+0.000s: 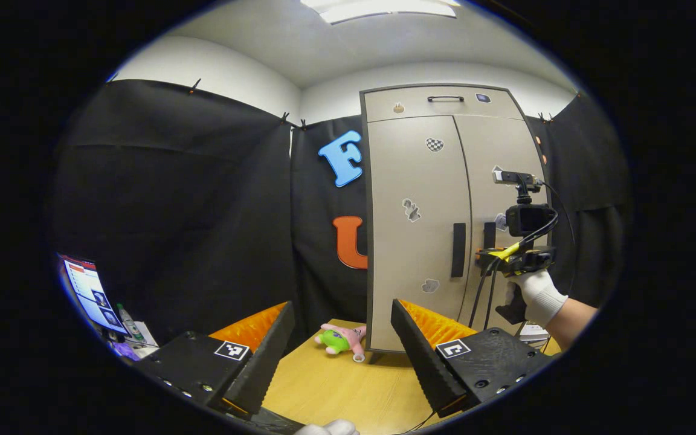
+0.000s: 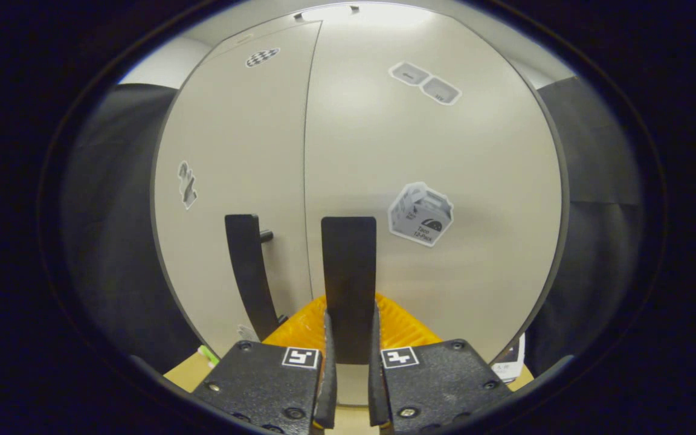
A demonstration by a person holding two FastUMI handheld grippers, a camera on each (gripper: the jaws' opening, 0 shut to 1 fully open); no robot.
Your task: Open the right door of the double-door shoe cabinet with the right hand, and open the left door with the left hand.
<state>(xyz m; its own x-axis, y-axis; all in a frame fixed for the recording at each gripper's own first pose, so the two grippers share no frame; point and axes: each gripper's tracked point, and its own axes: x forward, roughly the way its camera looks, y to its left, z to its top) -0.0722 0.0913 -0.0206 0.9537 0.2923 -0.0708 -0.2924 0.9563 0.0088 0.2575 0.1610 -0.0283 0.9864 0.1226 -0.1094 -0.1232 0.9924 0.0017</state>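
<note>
The beige shoe cabinet (image 1: 420, 181) stands on the table with both doors flush. In the right gripper view, my right gripper (image 2: 351, 323) is shut on the dark vertical handle of the right door (image 2: 348, 266), which rises between its fingers. The left door's handle (image 2: 250, 272) sits just left of the seam. In the left gripper view, a gloved hand (image 1: 538, 296) holds the right gripper (image 1: 487, 257) at the right handle (image 1: 489, 232). My left gripper (image 1: 342, 305) is open and well short of the left handle (image 1: 458, 249), with nothing between its fingers.
A pink and green plush toy (image 1: 342, 339) lies on the wooden table (image 1: 336, 386) by the cabinet's left foot. A lit screen (image 1: 88, 290) and a bottle (image 1: 129, 323) stand at the far left. A drawer with a handle (image 1: 444, 98) tops the cabinet.
</note>
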